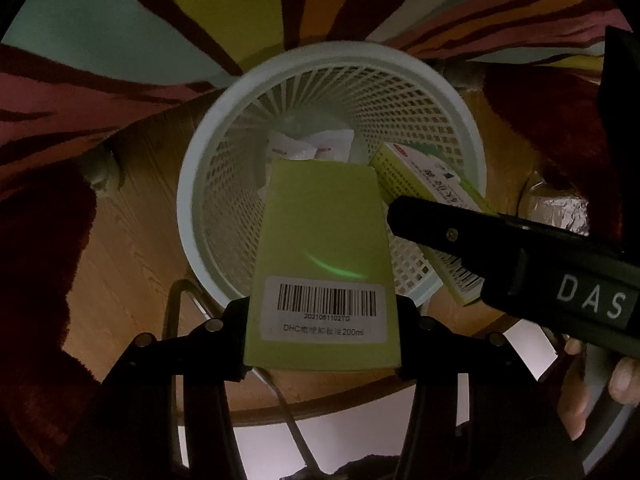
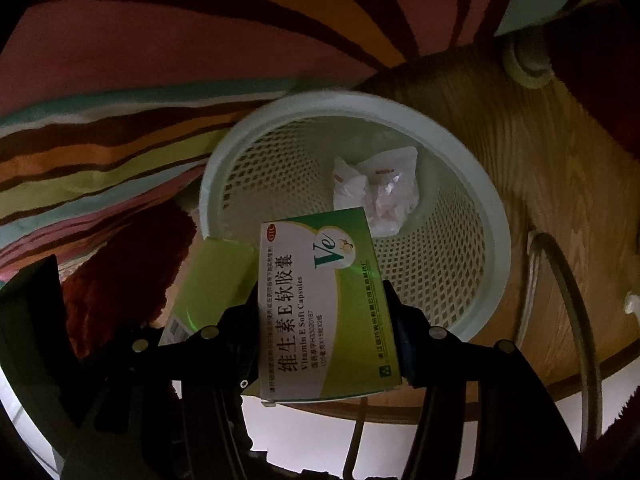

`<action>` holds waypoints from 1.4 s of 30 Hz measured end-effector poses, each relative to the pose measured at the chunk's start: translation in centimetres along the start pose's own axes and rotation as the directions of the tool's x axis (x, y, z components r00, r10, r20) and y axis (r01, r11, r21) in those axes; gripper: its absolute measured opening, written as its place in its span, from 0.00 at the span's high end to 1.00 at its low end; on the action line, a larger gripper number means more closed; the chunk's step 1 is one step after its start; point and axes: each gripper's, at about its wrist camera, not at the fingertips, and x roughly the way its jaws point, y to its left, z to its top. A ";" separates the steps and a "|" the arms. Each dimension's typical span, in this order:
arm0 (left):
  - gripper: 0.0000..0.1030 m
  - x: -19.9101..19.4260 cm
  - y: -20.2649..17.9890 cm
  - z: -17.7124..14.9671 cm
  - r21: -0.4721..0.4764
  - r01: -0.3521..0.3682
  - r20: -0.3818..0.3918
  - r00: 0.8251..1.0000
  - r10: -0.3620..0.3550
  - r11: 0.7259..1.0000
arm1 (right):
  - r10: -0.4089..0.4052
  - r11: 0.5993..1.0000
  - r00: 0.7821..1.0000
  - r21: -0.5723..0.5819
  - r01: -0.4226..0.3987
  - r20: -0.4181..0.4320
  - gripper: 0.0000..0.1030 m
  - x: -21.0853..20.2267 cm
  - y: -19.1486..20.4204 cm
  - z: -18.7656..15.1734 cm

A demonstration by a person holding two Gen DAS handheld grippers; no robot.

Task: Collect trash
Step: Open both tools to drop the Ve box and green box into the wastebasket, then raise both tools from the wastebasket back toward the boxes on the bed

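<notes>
Striped cloth (image 1: pixel 224 8) in teal, yellow-green, maroon and orange fills the far side of both views, and beneath it a round wooden tabletop (image 1: pixel 120 248) carries a pale mesh wastebasket (image 1: pixel 192 200) that sits straight ahead of both tongs. The left gripper (image 1: pixel 322 326) pinches a plain yellow-green box (image 1: pixel 324 236) by its near end, barcode label facing up, and the box's far end reaches over the basket's rim and mouth. The right gripper (image 2: pixel 320 312) is clamped on a vitamin E capsule box (image 2: pixel 324 292), its printed face up and its far corner over the near rim of the basket. Only the left view shows the right tool from outside, a long black arm lettered DAS coming in from the right edge, with fingers of the person's hand (image 1: pixel 624 376) behind it. Only the right view shows the crumpled white plastic wrapper (image 2: pixel 376 192) clearly, lying deep in the basket ahead of the capsule box; the left view shows only a scrap of it past the green box. The two boxes sit just beside each other, and the basket mouth beyond them is open. A thin metal hoop (image 2: pixel 576 304) curves over the wood to the right of the right tongs, and dark red fabric (image 2: pixel 132 264) lies to their left.
</notes>
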 end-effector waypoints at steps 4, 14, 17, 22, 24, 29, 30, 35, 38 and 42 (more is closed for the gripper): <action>0.46 0.9 0.4 0.2 -0.027 0.004 -0.047 0.999 -0.006 1.000 | -0.004 1.000 0.999 0.021 0.004 -0.035 0.41 1.1 -0.2 0.5; 0.19 2.3 1.3 0.4 -0.081 -0.011 -0.106 0.994 0.002 0.997 | -0.015 0.995 0.999 0.101 0.018 -0.030 0.08 1.6 -1.1 0.8; 0.19 2.3 1.4 0.2 -0.082 -0.004 -0.104 0.995 -0.005 0.997 | -0.016 0.994 0.999 0.104 0.019 -0.033 0.08 1.8 -1.1 0.7; 0.14 2.4 1.9 0.1 -0.098 0.002 -0.105 0.994 -0.012 0.995 | -0.012 0.995 1.000 0.099 0.014 -0.024 0.08 1.2 -1.4 0.5; 0.14 2.3 2.0 -0.2 -0.102 0.003 -0.103 0.995 -0.013 0.995 | -0.009 0.994 1.000 0.107 0.011 -0.020 0.08 1.2 -1.4 0.4; 0.14 2.0 1.8 -0.7 -0.111 0.013 -0.099 0.995 -0.024 0.994 | -0.007 0.994 1.000 0.107 0.008 -0.012 0.08 0.3 -1.8 0.1; 0.14 2.0 1.9 -0.8 -0.118 0.016 -0.097 0.995 -0.028 0.993 | -0.006 0.995 1.000 0.103 0.006 -0.007 0.08 0.1 -1.7 0.0; 0.14 1.1 1.9 -1.2 -0.121 0.024 -0.076 0.997 -0.033 0.992 | 0.014 0.995 1.000 0.097 -0.015 0.017 0.08 -0.7 -1.6 -0.4; 0.14 0.3 1.3 -1.6 -0.096 0.028 -0.053 0.998 -0.034 0.995 | 0.024 0.994 0.999 0.102 -0.027 0.035 0.08 -1.3 -1.7 -0.4; 0.14 -1.3 0.6 -2.5 -0.069 0.062 -0.013 0.998 -0.063 0.996 | 0.045 0.995 0.998 0.088 -0.049 0.046 0.08 -1.9 -1.3 -0.8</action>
